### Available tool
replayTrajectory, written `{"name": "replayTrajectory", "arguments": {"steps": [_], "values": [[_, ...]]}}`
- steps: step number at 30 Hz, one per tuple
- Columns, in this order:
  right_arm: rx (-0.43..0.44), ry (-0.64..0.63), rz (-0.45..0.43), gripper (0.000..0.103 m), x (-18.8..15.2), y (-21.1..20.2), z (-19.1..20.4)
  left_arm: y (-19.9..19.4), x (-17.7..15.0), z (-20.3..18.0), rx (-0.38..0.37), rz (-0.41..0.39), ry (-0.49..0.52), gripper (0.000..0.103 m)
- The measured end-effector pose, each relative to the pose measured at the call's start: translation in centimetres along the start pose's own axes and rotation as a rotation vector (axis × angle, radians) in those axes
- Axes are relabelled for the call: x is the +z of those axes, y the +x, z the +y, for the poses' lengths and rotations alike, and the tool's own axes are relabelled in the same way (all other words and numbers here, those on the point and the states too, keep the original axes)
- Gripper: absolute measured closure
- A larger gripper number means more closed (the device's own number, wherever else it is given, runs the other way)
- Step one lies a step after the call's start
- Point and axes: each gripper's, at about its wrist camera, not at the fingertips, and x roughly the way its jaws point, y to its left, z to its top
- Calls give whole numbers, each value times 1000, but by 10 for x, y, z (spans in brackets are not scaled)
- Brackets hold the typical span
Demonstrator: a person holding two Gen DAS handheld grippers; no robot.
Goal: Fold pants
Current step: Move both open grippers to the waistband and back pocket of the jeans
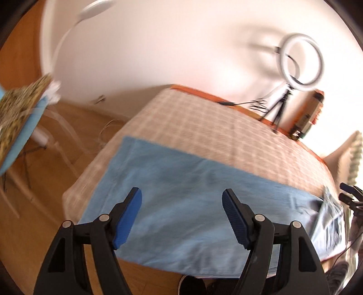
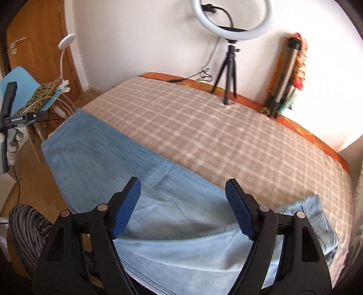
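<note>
You've got one pair of light-blue jeans (image 2: 140, 172), one checked tablecloth (image 2: 204, 127), one ring light (image 2: 231, 18) on one tripod (image 2: 229, 74), one blue chair (image 2: 20, 79), two grippers: left gripper (image 1: 181, 215), right gripper (image 2: 182, 208).

The left wrist view is smeared throughout: the ring light (image 1: 300, 62) behind the bed (image 1: 204, 127) doubles into ghost outlines, and its tripod legs cannot be separated. The near end of the pants (image 2: 181, 261) runs behind both sets of fingers (image 2: 126, 208) and off the bottom edge. Left of the bed, a striped object (image 2: 27, 231) is cut by the frame. The items against the wall right of the ring light are too blurred to identify.
</note>
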Motion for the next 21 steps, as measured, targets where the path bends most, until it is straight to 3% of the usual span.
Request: {"name": "replayTrajectory", "arguments": {"steps": [5, 10, 17, 21], "values": [[-86, 163, 0, 22, -53, -33, -65, 4, 35, -81, -90, 11, 174, 31], [-181, 319, 16, 22, -108, -56, -115, 25, 50, -166, -198, 83, 309, 31], [-317, 547, 32, 22, -187, -94, -172, 72, 31, -296, -359, 222, 441, 31], [-346, 668, 42, 22, -221, -109, -195, 105, 9, -371, -471, 329, 483, 32]]}}
